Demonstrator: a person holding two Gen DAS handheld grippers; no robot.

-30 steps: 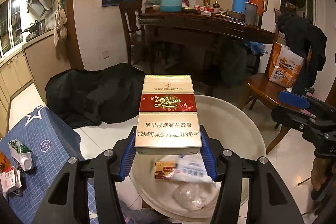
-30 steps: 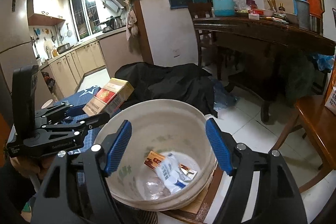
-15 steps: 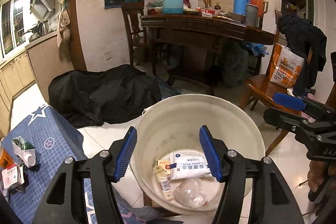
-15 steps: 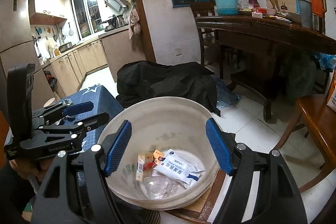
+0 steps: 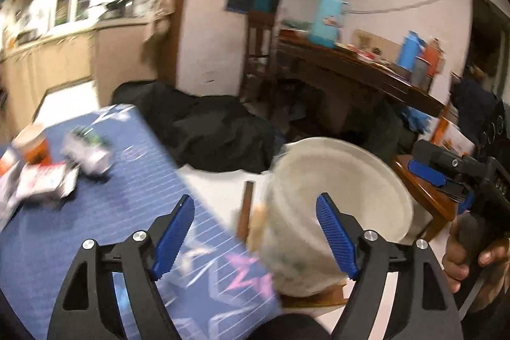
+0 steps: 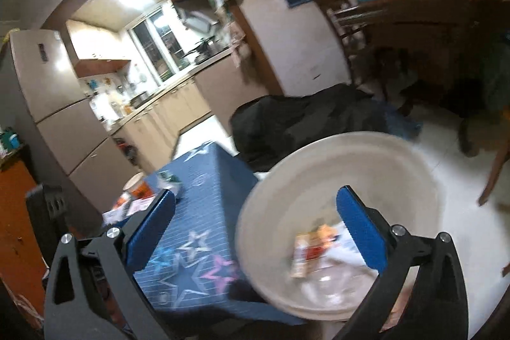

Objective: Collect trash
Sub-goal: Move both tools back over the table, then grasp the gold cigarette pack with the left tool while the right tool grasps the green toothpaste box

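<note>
Your left gripper [image 5: 255, 231] points down and forward over the near corner of the blue cloth [image 5: 105, 212]; its jaws have just been opening and stand wide with nothing between them, the left pad over the cloth and the right pad in front of the bucket's [image 5: 376, 180] outer wall. Your right gripper [image 6: 255, 231] tilts down too, jaws also just opened to their widest and empty, the left pad over the cloth's [image 6: 197, 212] star print, the right pad over the bucket's [image 6: 398, 168] mouth. In the left view your right hand [image 5: 468, 254] wraps the other gripper's handle at the frame's right edge, beside the bucket. The collected trash [image 6: 315, 247] lies at the bucket's bottom: small cartons, a white packet and clear plastic, blurred. The bucket stands just off the cloth's right edge, on something wooden. More trash [image 5: 54, 168] remains on the cloth's far left part: an orange cup, a red-and-white packet and a crumpled wrapper, well apart from both grippers. The cloth's far edge drops to pale floor [image 6: 446, 174], which is open to the right of the bucket. Beyond lies a black heap [image 5: 204, 129], then a dark wooden table [image 5: 357, 69] with flasks, and kitchen cabinets at far left.
</note>
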